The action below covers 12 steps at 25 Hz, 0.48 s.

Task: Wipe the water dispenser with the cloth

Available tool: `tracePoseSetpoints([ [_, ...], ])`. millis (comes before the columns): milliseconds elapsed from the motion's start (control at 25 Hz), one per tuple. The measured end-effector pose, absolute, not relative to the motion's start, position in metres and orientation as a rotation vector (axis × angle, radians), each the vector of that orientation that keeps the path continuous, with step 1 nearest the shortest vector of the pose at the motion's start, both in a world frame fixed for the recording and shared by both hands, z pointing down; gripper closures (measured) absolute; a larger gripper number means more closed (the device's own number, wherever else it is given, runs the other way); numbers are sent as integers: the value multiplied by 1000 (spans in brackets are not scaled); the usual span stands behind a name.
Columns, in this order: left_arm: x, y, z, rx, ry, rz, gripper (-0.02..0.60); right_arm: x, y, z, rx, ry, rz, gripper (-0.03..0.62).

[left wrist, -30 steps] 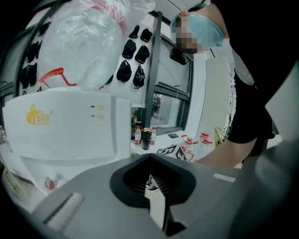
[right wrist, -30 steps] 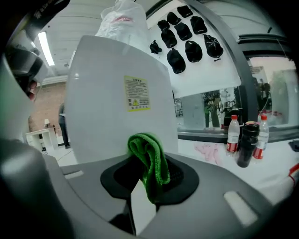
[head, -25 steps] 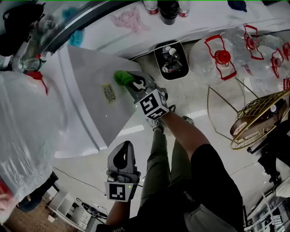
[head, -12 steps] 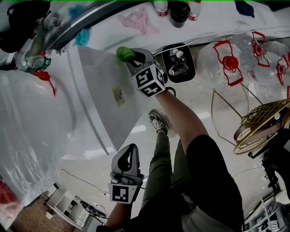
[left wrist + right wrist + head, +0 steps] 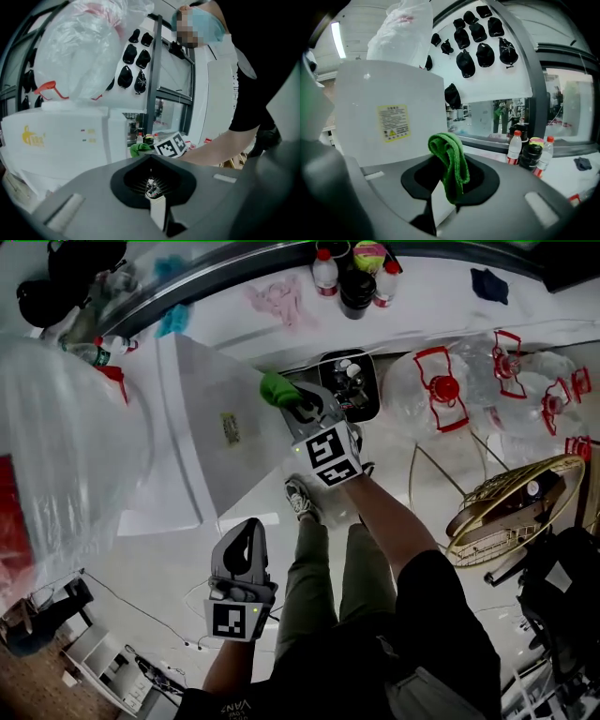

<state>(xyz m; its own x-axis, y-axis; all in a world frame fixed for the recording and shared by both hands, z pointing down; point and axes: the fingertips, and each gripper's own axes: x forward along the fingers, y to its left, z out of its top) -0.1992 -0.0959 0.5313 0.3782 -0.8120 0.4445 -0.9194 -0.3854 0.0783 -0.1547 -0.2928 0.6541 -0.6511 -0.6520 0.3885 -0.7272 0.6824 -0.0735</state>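
The white water dispenser [image 5: 211, 432] stands at the left of the head view, its side panel carrying a yellow label [image 5: 230, 428]. My right gripper [image 5: 292, 401] is shut on a green cloth [image 5: 277, 388] at the panel's far edge. In the right gripper view the cloth [image 5: 451, 164] hangs from the shut jaws just in front of the labelled panel [image 5: 389, 117]; I cannot tell whether it touches. My left gripper [image 5: 247, 538] hangs lower, away from the dispenser, shut on nothing. The left gripper view shows the dispenser's front [image 5: 61, 138] and the cloth [image 5: 139, 149] beyond.
A big clear plastic bag [image 5: 66, 437] covers the dispenser's top. Empty water jugs [image 5: 441, 371] with red handles, a black tray [image 5: 354, 381] and a gold wire fan guard [image 5: 511, 507] lie on the floor to the right. Bottles [image 5: 325, 273] stand on the ledge behind.
My right gripper carried the cloth from beside the label up the side panel, and it now sits at the panel's far edge. The left gripper stayed low and shut.
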Motion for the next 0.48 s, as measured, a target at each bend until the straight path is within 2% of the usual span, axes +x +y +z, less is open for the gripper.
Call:
tracePoseSetpoints([
  [480, -174, -77, 474, 2314, -1676, 424, 580, -81, -179, 524, 1100, -2682, 379, 497],
])
